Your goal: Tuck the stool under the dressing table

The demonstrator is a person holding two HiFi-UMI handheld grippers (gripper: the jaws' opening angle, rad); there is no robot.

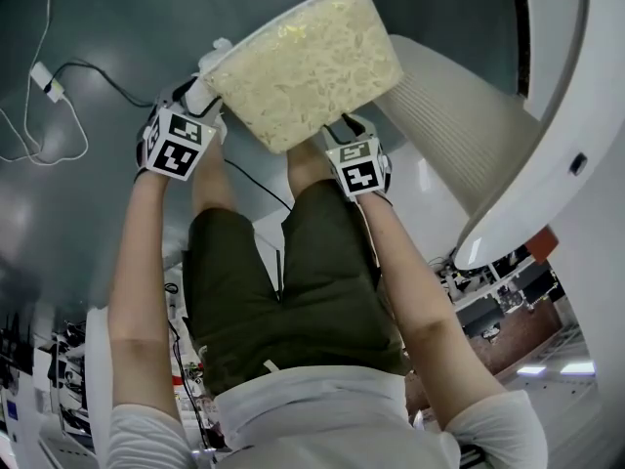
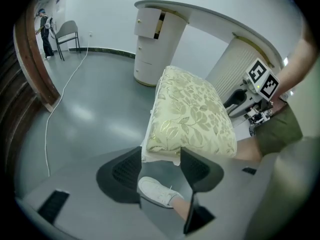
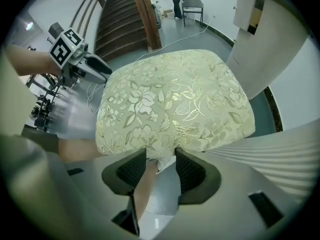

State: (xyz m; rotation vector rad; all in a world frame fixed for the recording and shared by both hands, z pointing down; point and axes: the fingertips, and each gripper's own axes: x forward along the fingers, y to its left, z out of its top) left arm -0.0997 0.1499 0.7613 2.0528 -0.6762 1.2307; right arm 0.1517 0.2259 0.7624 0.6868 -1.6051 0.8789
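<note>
Only the left gripper (image 2: 160,155) view shows a white shoe (image 2: 157,191), at six o'clock beneath its spread jaws. The right gripper (image 3: 161,159) view shows its own jaws apart, astride the stool (image 3: 172,101) edge.

Shiny brocade cloth stool (image 3: 175,99), glossy smooth floor (image 2: 90,114)

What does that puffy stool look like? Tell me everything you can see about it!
The stool has a square, puffy seat covered in pale cream cloth with shiny gold leaves and flowers. A white rim peeks out under the cushion; its legs are hidden. It sits level above the grey floor, beside the ribbed side of the white dressing table, not yet tucked under. The open left claw reaches one near corner and the open right claw the near edge; neither squeezes it.
</note>
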